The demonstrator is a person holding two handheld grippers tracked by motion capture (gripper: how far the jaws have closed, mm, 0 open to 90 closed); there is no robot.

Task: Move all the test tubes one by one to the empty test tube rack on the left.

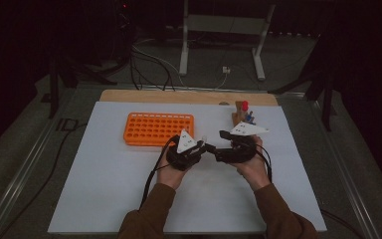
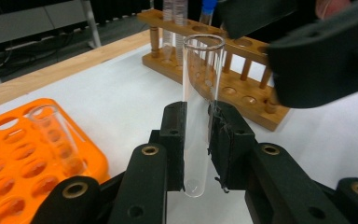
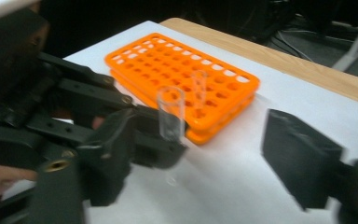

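So my left hand-held gripper [image 2: 196,140] is clamped on a clear glass test tube [image 2: 199,112], pads squeezing it around the lower half, tube standing pretty much upright with its open mouth up and the rounded bottom poking out just below the pads. My right hand-held gripper [image 3: 223,154] is let go, jaws standing wide with nothing between them, right next to the left one; from its own camera you can see the tube [image 3: 170,114] sitting in the other gripper's pads. From above, both grippers [image 1: 186,149] [image 1: 229,147] meet nose to nose over the middle of the white worktop [image 1: 104,189], above the surface. Behind the left one sits the orange tube rack [image 1: 158,128], with one more clear tube [image 2: 58,140] standing in a hole near its corner. Off to the right at the back edge is the wooden test tube rack [image 2: 223,88], holding a few tubes, one with a blue cap [image 2: 208,6]. I can't tell what's in those.
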